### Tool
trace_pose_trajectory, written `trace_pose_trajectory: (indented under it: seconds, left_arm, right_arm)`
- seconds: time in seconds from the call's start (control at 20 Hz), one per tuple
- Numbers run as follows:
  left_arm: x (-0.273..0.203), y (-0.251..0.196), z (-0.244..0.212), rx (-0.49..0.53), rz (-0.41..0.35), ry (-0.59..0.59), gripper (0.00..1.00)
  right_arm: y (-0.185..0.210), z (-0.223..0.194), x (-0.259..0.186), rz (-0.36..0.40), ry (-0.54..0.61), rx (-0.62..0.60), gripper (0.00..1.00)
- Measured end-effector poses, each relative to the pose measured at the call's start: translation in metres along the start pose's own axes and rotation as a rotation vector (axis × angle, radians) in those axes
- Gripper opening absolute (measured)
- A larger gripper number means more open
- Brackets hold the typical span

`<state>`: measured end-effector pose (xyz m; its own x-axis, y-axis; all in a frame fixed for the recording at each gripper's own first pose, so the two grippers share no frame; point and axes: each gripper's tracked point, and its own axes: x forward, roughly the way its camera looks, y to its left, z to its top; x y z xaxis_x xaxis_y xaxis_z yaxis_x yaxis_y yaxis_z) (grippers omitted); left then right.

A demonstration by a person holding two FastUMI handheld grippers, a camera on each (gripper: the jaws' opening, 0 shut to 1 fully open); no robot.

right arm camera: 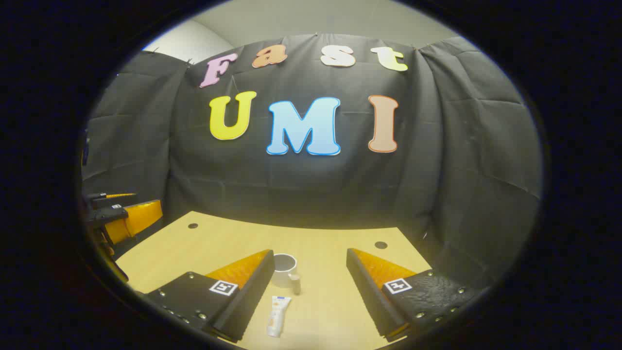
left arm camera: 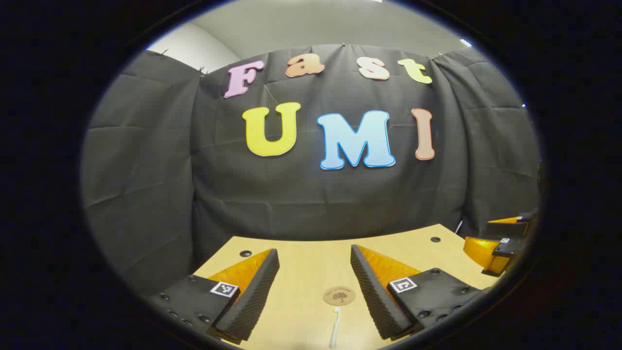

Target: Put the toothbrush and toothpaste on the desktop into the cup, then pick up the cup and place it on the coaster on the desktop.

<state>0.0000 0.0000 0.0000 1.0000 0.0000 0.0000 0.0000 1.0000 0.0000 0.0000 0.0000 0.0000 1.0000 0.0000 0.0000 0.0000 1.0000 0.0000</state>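
In the left gripper view a white toothbrush (left arm camera: 335,328) lies on the wooden desktop (left arm camera: 311,257), just in front of a small round cork coaster (left arm camera: 339,295). My left gripper (left arm camera: 315,296) hangs open above both, with nothing between its fingers. In the right gripper view a white cup (right arm camera: 284,269) stands upright with its handle toward me, and a white toothpaste tube (right arm camera: 277,316) lies flat just before it. My right gripper (right arm camera: 310,291) is open above them, empty. The other gripper shows at the far edge of each view: right gripper (left arm camera: 500,248), left gripper (right arm camera: 119,216).
The black cloth wall stands close behind the desktop's far edge (right arm camera: 291,227) and wraps both sides. Small dark holes (left arm camera: 245,253) (right arm camera: 380,245) sit near the desktop's far corners.
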Motion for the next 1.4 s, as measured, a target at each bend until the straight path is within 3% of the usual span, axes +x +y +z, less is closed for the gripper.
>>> trace_pose_trajectory:
  seconds: [0.6,0.8,1.1,1.15,1.4]
  left_arm:
    - [0.002,-0.005,-0.021,0.003,-0.037,0.041,1.0]
    - [0.004,-0.012,-0.034,0.011,-0.063,0.074,0.97]
    - [0.019,-0.023,-0.086,0.003,-0.104,0.232,0.97]
    - [0.022,-0.024,-0.098,0.003,-0.107,0.264,0.93]
    - [0.035,-0.031,-0.154,-0.007,-0.142,0.413,0.97]
  right_arm:
    - [0.008,-0.013,0.0,0.007,0.05,0.001,0.94]
    - [0.013,-0.022,0.002,0.018,0.082,-0.001,0.94]
    - [0.016,-0.049,0.016,0.031,0.201,0.013,0.94]
    - [0.015,-0.053,0.021,0.031,0.225,0.016,0.94]
    - [0.022,-0.097,0.039,0.041,0.39,0.037,0.94]
